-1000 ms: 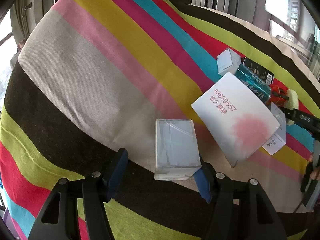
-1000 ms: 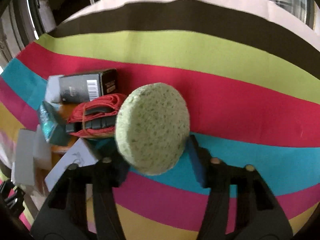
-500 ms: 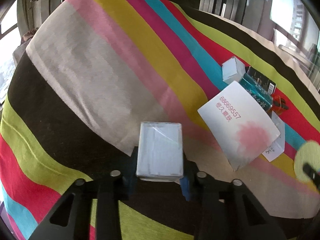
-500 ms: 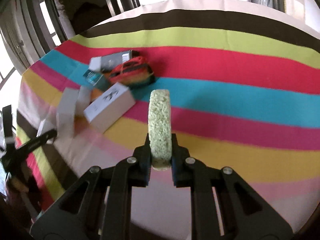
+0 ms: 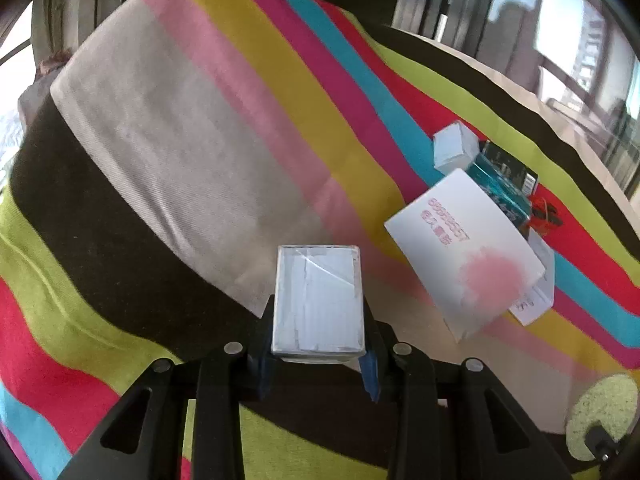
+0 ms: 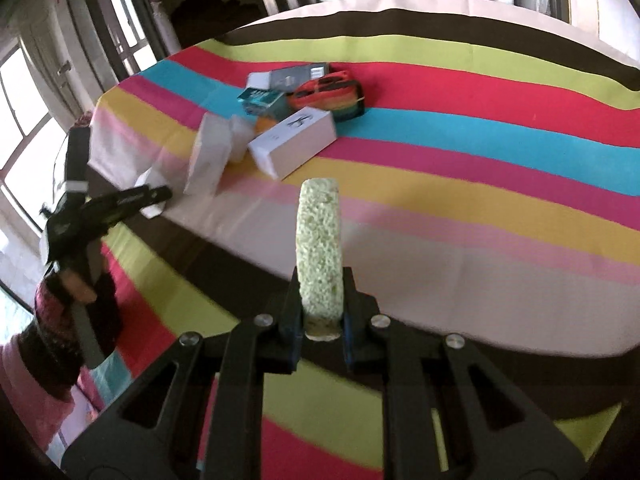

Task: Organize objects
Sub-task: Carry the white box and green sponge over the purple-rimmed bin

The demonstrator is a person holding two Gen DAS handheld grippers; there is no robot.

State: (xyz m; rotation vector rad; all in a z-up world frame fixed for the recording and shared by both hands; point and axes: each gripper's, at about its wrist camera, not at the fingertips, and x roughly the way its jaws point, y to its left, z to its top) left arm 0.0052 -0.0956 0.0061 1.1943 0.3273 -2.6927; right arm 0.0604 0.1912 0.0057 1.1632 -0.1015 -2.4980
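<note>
While both grippers grip, the cloth point(image 5: 168, 152) lies below.
Left gripper point(image 5: 318, 354) clamps a box point(image 5: 318, 300); right gripper point(image 6: 320, 330) pinches a sponge point(image 6: 319, 252), pile point(image 6: 280, 120) at eleven o'clock.

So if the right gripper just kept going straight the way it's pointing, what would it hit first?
Probably the white box with the black logo. The right gripper, shut on the green sponge, aims roughly there; depth is unclear.

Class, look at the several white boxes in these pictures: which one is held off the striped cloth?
The plain white box clamped in the left tool; the other white boxes lie in the pile.
</note>
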